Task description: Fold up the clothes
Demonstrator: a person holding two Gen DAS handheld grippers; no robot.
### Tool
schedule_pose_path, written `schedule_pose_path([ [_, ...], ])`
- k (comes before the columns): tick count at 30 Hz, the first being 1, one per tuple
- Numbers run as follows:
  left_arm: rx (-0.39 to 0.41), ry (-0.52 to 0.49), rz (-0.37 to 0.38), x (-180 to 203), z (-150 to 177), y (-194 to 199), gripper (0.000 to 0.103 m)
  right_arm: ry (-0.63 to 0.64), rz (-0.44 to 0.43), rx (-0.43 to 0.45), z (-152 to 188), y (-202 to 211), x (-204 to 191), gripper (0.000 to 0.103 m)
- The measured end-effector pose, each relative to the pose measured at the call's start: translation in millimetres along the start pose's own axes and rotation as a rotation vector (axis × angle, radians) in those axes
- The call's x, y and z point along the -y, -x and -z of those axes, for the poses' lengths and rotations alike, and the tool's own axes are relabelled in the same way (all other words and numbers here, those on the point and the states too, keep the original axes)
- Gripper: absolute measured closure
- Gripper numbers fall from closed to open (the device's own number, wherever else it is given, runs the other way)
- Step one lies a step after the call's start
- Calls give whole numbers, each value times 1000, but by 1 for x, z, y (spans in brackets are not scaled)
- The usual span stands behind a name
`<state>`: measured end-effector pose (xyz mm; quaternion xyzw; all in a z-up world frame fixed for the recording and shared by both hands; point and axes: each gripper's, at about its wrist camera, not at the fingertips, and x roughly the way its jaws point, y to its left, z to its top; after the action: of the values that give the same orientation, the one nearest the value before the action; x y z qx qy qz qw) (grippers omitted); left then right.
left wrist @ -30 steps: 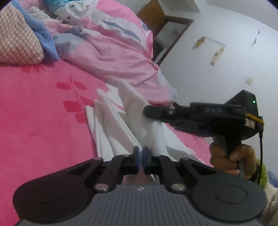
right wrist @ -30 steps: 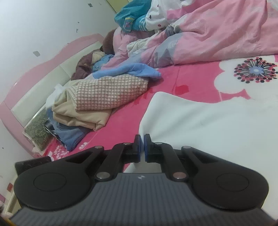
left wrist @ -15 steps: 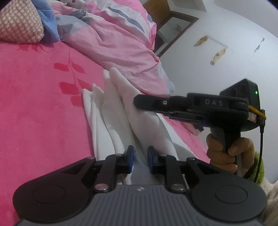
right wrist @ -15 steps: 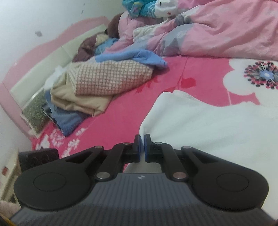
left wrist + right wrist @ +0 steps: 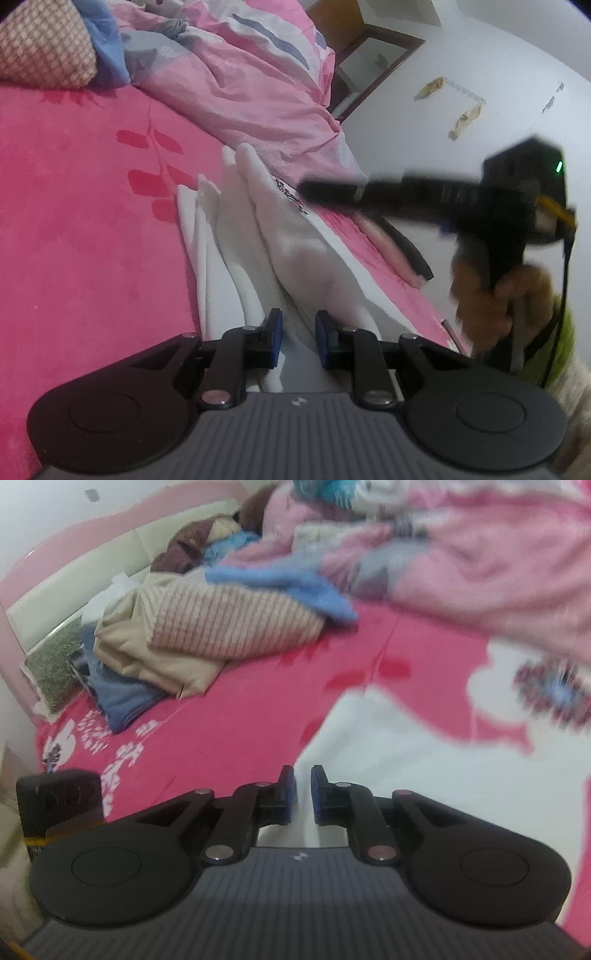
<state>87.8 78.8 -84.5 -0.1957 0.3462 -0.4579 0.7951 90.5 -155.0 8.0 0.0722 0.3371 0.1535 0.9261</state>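
Note:
A white garment lies in long ridged folds on the pink bed sheet. My left gripper sits low over its near end, open, with cloth showing in the gap but not pinched. The right gripper, blurred by motion, hangs in the air above the garment's far right side, clear of the cloth, held by a hand. In the right wrist view my right gripper has its jaws slightly apart over the white garment, holding nothing.
A rumpled pink quilt lies behind the garment. A pile of folded clothes rests by the pink headboard. A wooden cabinet and a white wall stand beyond the bed's edge. The left gripper's body shows at the lower left.
My left gripper opened and let go of the white garment, which settled onto the bed. The right gripper parted its jaws slightly and swung away from the cloth.

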Motion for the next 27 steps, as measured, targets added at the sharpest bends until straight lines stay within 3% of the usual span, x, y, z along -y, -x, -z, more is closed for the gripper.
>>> schedule_pose_path([
  [3,4,-22,-11,3,1,-1,82,175,1,-9,-29,-5,-18,92],
  [4,5,-23,-12,3,2,-1,82,258,-13,-49,-36,-13,-29,92],
  [8,7,-29,-17,4,2,-1,82,569,-37,-328,-47,-68,-71,94],
  [16,5,-20,-22,4,2,-1,82,832,173,-713,-46,-112,-76,94],
  [27,5,-17,-28,3,2,1,82,914,299,-789,-45,-145,-79,96],
])
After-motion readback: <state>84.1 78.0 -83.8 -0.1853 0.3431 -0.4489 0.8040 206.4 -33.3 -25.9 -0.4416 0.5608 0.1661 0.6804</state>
